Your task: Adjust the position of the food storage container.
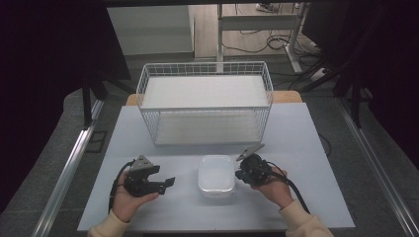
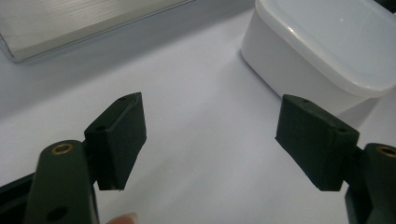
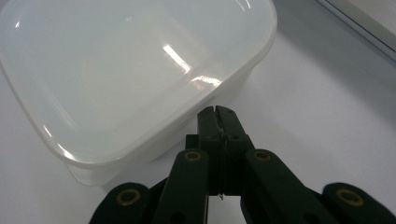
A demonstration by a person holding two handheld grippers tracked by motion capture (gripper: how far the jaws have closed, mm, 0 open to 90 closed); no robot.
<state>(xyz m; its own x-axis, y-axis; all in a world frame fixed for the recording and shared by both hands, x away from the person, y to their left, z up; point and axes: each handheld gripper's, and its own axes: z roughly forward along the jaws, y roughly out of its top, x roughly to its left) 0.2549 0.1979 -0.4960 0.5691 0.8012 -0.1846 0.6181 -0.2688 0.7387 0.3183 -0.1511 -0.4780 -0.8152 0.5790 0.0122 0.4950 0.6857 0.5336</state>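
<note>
Left tool (image 1: 170, 181) spread wide beside the lidded white container (image 1: 216, 175), right tool (image 3: 217, 115) pressed together empty at its rim, seemingly flanking it for a two-sided lift.

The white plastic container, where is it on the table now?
In the high view the white plastic container sits near the table's front edge, between the left gripper and the right gripper, in front of the wire basket.

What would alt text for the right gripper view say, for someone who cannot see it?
The right gripper, its black fingers pressed together, points at the side of a lidded white container on a pale table. A basket's edge shows at top right.
</note>
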